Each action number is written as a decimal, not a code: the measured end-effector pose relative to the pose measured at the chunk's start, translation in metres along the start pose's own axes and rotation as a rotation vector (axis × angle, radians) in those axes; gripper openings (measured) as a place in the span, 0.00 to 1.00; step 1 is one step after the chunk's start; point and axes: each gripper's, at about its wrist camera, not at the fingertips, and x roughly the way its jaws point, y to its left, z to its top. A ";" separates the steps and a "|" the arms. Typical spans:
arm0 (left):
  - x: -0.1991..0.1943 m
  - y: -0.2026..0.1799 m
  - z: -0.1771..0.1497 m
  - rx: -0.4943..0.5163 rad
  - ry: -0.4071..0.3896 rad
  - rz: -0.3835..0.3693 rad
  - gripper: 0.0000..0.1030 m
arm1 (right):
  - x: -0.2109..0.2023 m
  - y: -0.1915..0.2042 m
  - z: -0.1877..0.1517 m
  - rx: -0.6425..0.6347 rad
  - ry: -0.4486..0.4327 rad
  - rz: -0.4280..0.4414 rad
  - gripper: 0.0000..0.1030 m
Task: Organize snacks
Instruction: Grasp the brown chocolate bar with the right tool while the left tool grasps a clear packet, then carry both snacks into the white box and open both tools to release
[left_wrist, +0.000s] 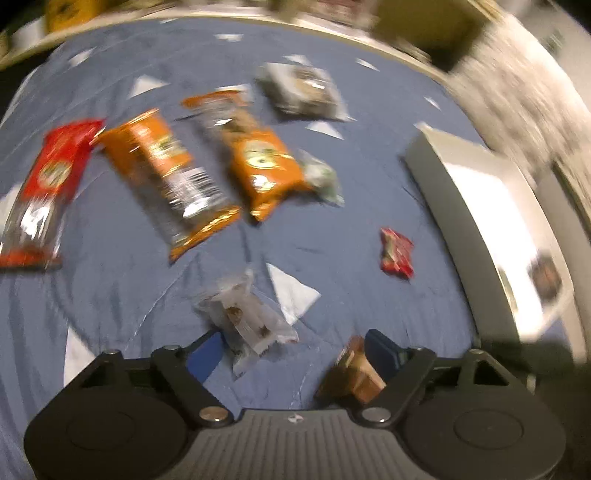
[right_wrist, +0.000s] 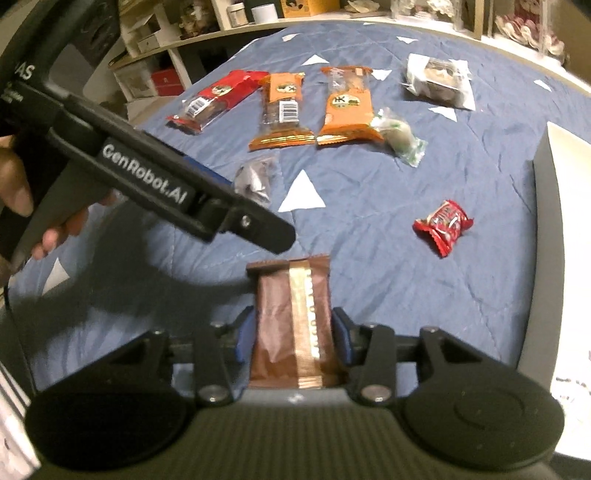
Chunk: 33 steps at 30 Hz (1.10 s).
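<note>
Brown wrapper front and centre: the right tongs (right_wrist: 293, 334) are clamped on a brown snack bar (right_wrist: 291, 325), blue pads pressing both long edges, with the bar's far end sticking out over the blue quilted cloth (right_wrist: 388, 266) that carries everything. Over on the other side, the left tongs (left_wrist: 293, 349) stand apart above a clear-wrapped snack (left_wrist: 245, 319), gripping nothing; the pads do not reach it. In the right wrist view the left tool's black arm cuts across the upper left, a hand (right_wrist: 22, 184) wrapped round its handle.

Further back, a row of longer packs: a red pack (right_wrist: 218, 98) on the left, an orange pack (right_wrist: 282, 110) showing its barcode, then a second orange pack (right_wrist: 347, 107). Tucked against that one's right corner is a green-and-white wrapped sweet (right_wrist: 399, 138). Behind, a clear tray of dark pastries (right_wrist: 437, 83). A small red candy (right_wrist: 443, 223) lies alone, well apart from the row, near the white box (right_wrist: 543, 206) at the right edge. The left wrist view is heavily blurred.
</note>
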 end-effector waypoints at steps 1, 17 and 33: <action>0.001 0.003 -0.001 -0.047 -0.004 0.000 0.75 | 0.000 0.000 0.001 0.004 0.001 -0.002 0.46; -0.003 0.036 -0.003 -0.425 -0.114 0.061 0.41 | 0.003 0.002 0.002 0.012 0.006 -0.014 0.45; -0.023 0.021 -0.004 -0.352 -0.134 0.123 0.29 | -0.005 -0.008 0.003 0.056 -0.020 -0.003 0.45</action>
